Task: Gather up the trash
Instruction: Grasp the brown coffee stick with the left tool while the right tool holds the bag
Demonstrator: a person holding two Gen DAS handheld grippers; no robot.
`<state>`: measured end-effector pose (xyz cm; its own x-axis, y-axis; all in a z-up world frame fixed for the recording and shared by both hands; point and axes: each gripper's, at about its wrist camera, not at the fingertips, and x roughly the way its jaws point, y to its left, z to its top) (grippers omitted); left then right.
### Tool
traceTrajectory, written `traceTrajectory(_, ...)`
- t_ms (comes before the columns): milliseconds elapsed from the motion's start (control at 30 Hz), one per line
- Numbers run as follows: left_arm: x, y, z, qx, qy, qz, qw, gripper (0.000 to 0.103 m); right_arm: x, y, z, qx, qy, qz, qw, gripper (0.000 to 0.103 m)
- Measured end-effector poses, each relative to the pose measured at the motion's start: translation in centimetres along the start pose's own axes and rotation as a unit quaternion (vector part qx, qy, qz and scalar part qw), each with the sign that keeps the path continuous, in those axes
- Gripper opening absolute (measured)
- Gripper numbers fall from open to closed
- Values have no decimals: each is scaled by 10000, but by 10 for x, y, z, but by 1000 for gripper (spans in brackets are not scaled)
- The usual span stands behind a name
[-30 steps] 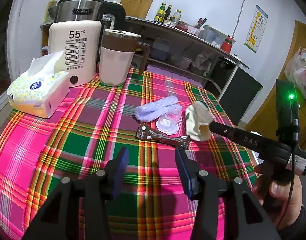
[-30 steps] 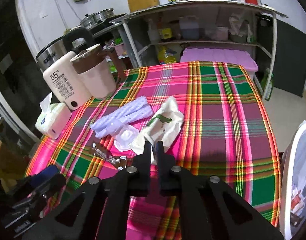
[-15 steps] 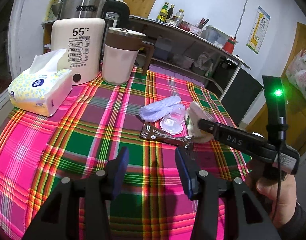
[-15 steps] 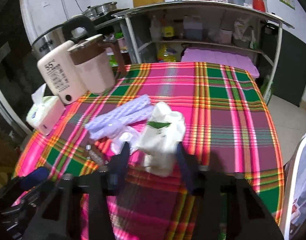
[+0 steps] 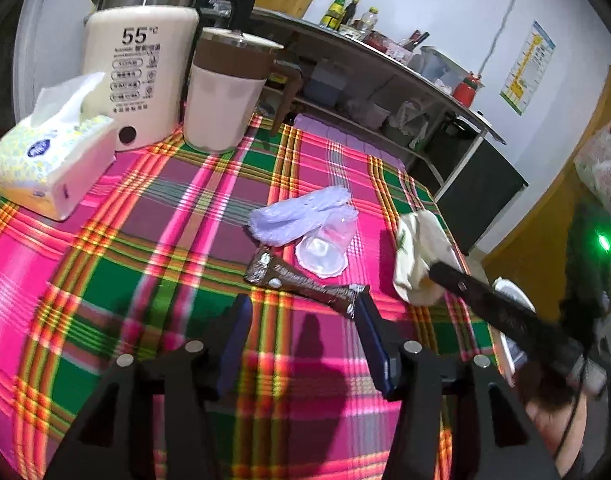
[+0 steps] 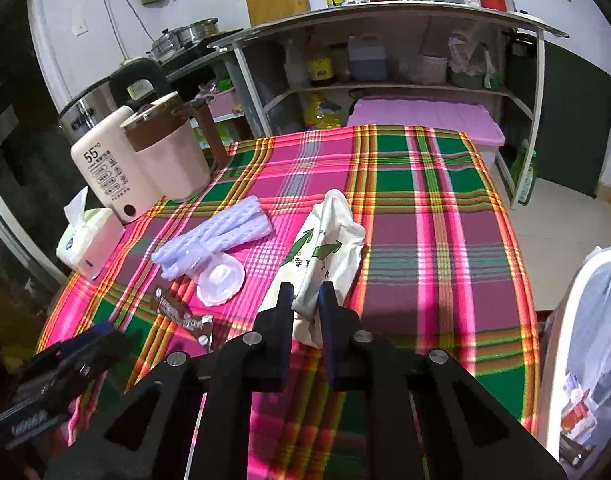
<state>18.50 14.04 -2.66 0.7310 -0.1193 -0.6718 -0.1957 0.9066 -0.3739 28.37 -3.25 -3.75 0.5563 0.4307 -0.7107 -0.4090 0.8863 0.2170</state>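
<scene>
The right gripper (image 6: 305,294) has its jaws clenched on the near end of a white paper bag (image 6: 325,248) printed with green arrows. The bag's long axis runs away from the gripper, its crumpled far end pointing toward the shelving behind the worktop (image 6: 425,200), which is covered in a pink-and-green plaid cloth. Whether the bag's far end still touches the cloth cannot be told.

The left gripper (image 5: 301,312) hovers with its jaws released and wide apart, empty, just short of a brown snack wrapper (image 5: 301,280). The wrapper lies flat, its length running from left to right across the view, its right end close to the right fingertip.

Just beyond the wrapper, a clear plastic cup (image 5: 325,246) lies on its side, mouth toward the camera, touching a lilac foam net sleeve (image 5: 297,216) whose length slants up to the right.

A white bin (image 6: 577,344) lined with a clear bag stands beside the worktop on the right, with some packaging inside.
</scene>
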Motion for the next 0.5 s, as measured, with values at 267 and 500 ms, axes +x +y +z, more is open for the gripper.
traceTrajectory(267, 33, -11, 10, -654, 128, 416, 9969, 61, -25, -22, -11, 187, -132, 158, 9996, 13)
traceTrajectory(500, 52, -27, 4, -166, 128, 1205, 9925, 58, -38, -41, -15, 314, -215, 242, 9990, 13)
